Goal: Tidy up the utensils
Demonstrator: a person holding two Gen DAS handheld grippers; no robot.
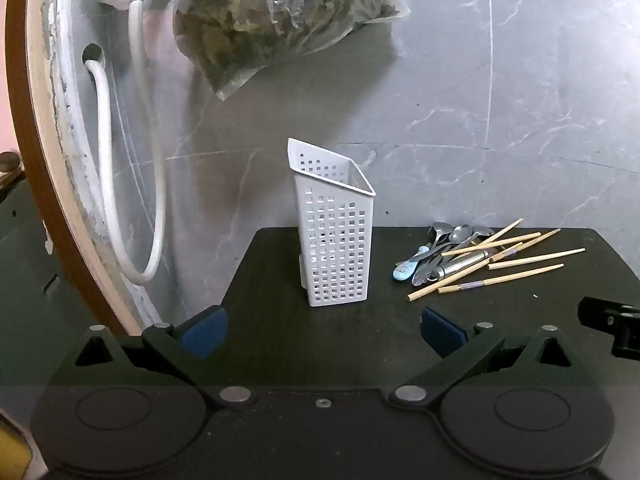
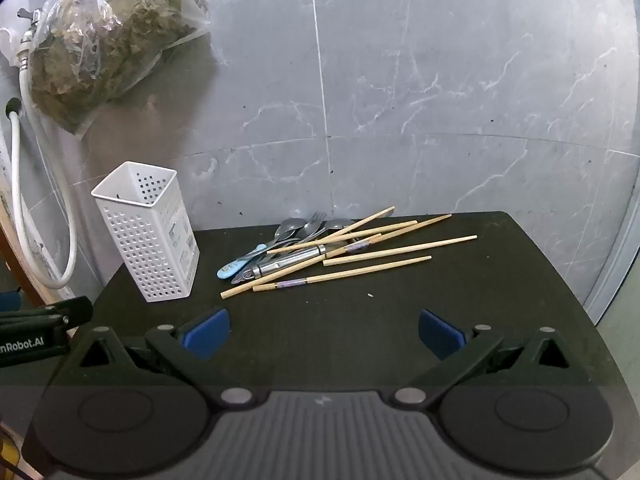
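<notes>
Both the left claw (image 1: 323, 332) and right claw (image 2: 324, 334) gape wide, empty, touching nothing.

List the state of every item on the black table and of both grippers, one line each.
White perforated plastic utensil holder: upright, looks empty.
Bamboo chopsticks: loose, criss-crossed, lying flat in the pile.
Metal spoons and fork: heaped under the chopsticks.
Light blue-handled spoon: flat at the pile's edge.
Left gripper: open, empty.
Right gripper: open, empty.
Black table: holder and pile apart on it.
</notes>
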